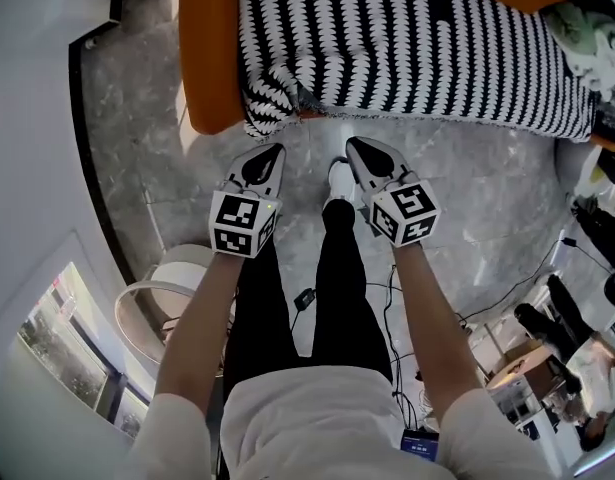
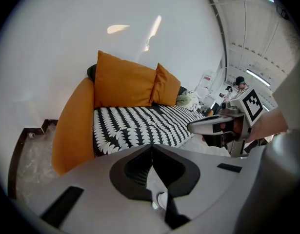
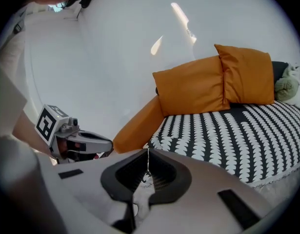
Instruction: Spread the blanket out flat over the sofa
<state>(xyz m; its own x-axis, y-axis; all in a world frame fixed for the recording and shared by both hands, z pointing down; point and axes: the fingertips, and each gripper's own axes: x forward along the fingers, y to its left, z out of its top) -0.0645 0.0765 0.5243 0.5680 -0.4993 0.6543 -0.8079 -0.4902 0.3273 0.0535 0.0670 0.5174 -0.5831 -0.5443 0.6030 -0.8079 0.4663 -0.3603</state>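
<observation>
Head view: the blanket (image 1: 417, 48) is lying over the sofa (image 1: 212, 58) seat, with its near-left corner bunching at the front edge. The left gripper (image 1: 270, 158) and right gripper (image 1: 362, 153) are hovering just short of it.

Left gripper view: the jaws are pressing together, holding nothing.

Right gripper view: likewise closed and empty. Going in closed, they are risking shoving that bunch deeper rather than pinching it.

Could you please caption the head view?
Shut, empty left hand-held gripper and right hand-held gripper face the black-and-white blanket on the orange sofa.
</observation>
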